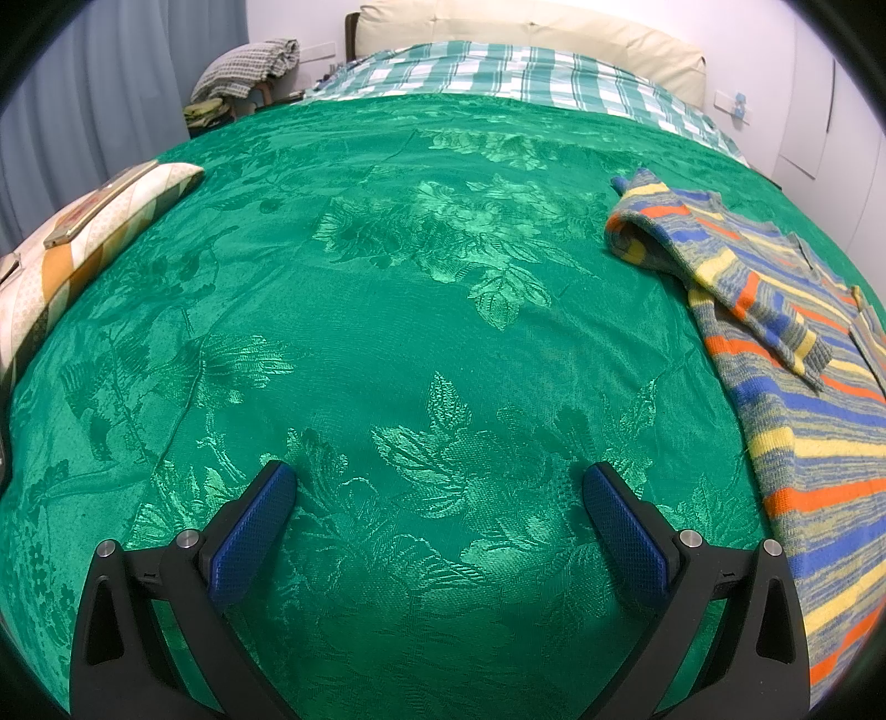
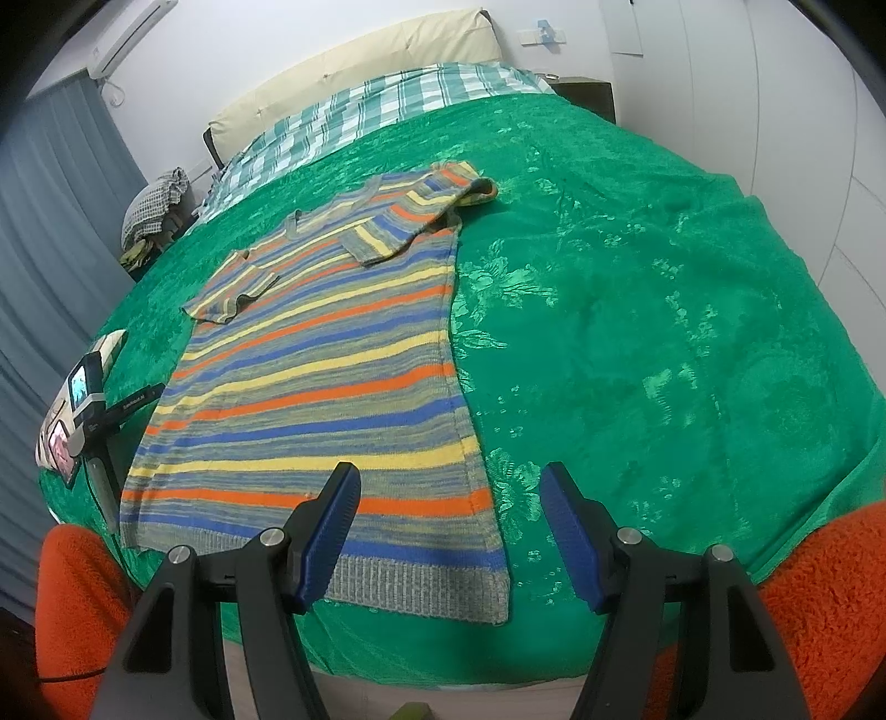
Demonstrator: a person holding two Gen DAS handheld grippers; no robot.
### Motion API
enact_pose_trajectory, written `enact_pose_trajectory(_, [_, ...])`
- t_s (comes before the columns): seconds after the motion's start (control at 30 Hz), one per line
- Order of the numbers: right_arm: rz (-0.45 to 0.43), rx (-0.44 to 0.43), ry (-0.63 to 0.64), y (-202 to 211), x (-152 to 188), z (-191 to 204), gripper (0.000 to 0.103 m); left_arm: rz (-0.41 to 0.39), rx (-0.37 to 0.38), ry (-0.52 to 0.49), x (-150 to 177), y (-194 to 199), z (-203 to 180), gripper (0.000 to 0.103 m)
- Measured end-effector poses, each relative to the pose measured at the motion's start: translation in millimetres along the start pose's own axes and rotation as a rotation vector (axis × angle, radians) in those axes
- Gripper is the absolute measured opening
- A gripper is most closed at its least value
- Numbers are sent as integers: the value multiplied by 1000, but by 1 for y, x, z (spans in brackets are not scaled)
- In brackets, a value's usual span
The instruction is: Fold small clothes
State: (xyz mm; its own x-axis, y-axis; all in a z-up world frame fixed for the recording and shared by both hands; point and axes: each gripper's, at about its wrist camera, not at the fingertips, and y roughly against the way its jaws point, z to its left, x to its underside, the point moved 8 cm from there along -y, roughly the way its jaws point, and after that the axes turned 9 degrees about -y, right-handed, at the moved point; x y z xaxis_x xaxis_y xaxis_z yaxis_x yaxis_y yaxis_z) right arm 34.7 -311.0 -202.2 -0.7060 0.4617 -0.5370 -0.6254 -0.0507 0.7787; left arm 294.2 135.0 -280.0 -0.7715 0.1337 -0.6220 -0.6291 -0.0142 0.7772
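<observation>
Our striped sweater (image 2: 332, 365) lies flat on the bed (image 2: 664, 332).
Our left gripper (image 1: 440, 487) and right gripper (image 2: 449, 493) hover spread, empty.

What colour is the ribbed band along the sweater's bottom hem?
Mottled grey, on the striped sweater's ribbed hem; clearest in the right wrist view.

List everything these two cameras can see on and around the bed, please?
sweater: one, striped blue, orange, yellow and grey, flat on the bedspread, both sleeves folded in
bedspread: one, green floral, covering the bed
plaid sheet: one, green and white, at the head
headboard: one, cream
pillow: one, cream and orange, bed's edge
curtain: grey-blue, by the wall
air conditioner: one, white, high on the wall
left gripper: one, black with blue pads, open over bare bedspread
right gripper: one, same colours, open above the sweater's hem
sleeves: orange fleece
</observation>
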Motion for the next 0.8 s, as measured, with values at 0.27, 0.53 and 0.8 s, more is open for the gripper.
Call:
enact_pose_trajectory(0.27, [-2,-4,-3,2,0,1,67,0,0,0,0,0,0,103])
enact_pose_trajectory(0.53, [-117,74,293,-2,-93,45,82,0,0,0,0,0,0,103])
enact_pose_trajectory(0.8, [-51,-5,707,-128,-170,162,82,0,0,0,0,0,0,103])
